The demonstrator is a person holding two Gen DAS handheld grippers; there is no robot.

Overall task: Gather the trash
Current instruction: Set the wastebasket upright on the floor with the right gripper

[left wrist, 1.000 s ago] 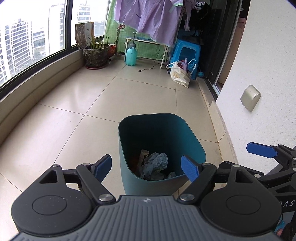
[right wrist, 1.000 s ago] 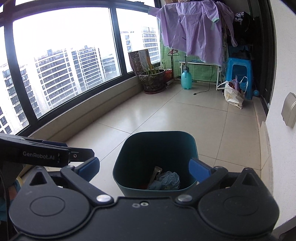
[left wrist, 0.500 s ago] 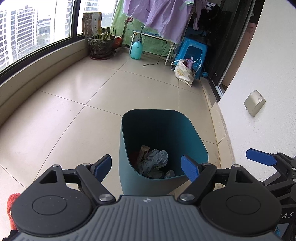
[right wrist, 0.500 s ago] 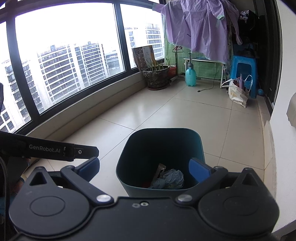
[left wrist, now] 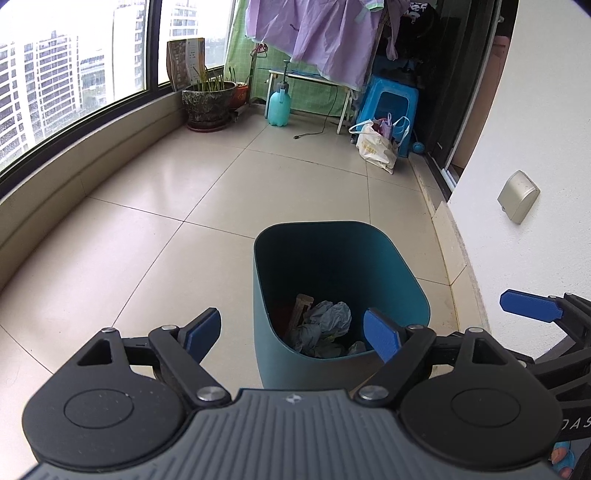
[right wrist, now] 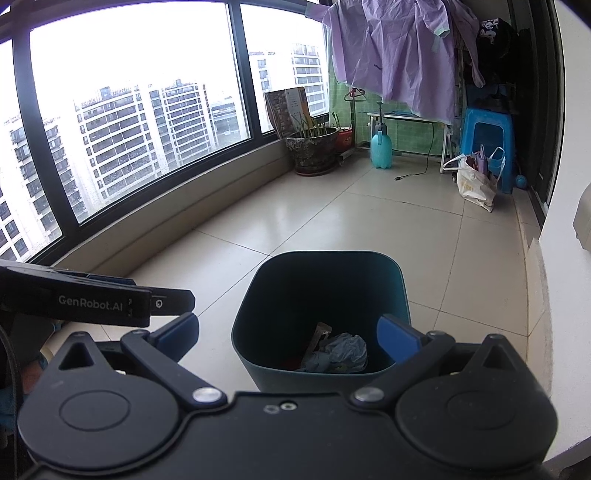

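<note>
A teal trash bin (left wrist: 402, 269) stands on the tiled floor next to the white wall; it also shows in the right wrist view (right wrist: 258, 295). Inside lie crumpled grey-blue paper (left wrist: 327, 317), also in the right wrist view (right wrist: 343, 350), and a brown wrapper (left wrist: 301, 306). My left gripper (left wrist: 293, 332) is open and empty, held above the bin's near rim. My right gripper (right wrist: 288, 332) is open and empty, also above the near rim. One blue fingertip (left wrist: 530, 304) of the right gripper shows at the left view's right edge.
A plant pot (left wrist: 208, 99), a teal spray bottle (left wrist: 279, 105), a blue stool (left wrist: 391, 107) and a white bag (left wrist: 375, 147) stand at the balcony's far end. Purple clothes (left wrist: 314, 33) hang above. Windows run along the left; a white wall (left wrist: 535, 129) is on the right.
Both views have tilted up and drawn back slightly, so the bin sits a little lower and farther in frame. Both grippers stay open and empty.
</note>
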